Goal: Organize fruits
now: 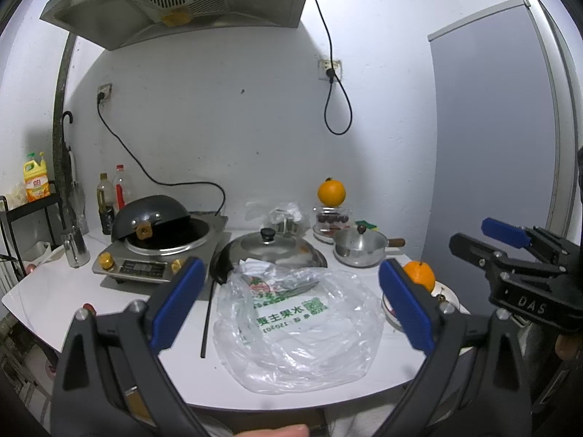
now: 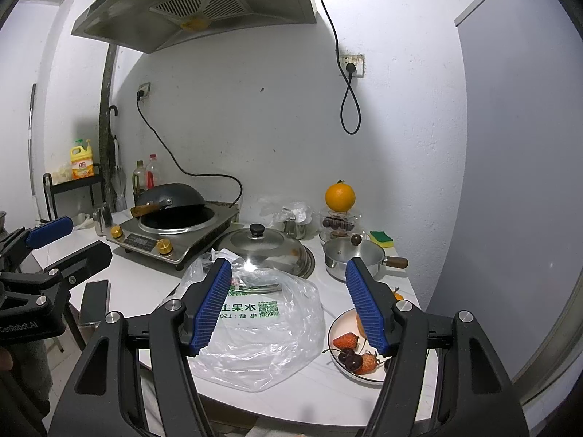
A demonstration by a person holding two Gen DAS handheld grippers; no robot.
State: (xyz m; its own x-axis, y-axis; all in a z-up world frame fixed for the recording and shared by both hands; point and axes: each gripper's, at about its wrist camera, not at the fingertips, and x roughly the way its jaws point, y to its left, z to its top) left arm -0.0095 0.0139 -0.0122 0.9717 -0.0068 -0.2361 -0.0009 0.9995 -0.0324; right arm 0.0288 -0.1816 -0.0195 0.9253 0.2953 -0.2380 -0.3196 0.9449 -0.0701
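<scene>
Both grippers up over the white countertop (image 1: 54,291) and both empty; the left gripper (image 1: 291,306) has its blue pads spread wide, nothing between them, hovering above the crumpled clear plastic bag (image 1: 298,331) with green print; the right gripper (image 2: 288,306) likewise stands wide apart, bag to its left, plate to its right. On that plate (image 2: 337,324), at the counter's right front edge, strawberries (image 2: 345,340) and dark cherries (image 2: 348,358) lie together, with an orange (image 1: 421,275) on the plate's far side, half hidden behind the right finger in the right wrist view; a second orange (image 2: 340,196) sits up on a glass container (image 2: 337,224) against the back wall, dark fruit visible inside. Between bag and wall, a steel wok lid (image 1: 269,249) with a black knob; beside it a small saucepan (image 2: 351,255) with a wooden handle; further left, an induction cooker (image 1: 160,255) with a black wok (image 1: 149,215) tipped in it; a green-and-yellow sponge (image 2: 382,238) behind the saucepan.
</scene>
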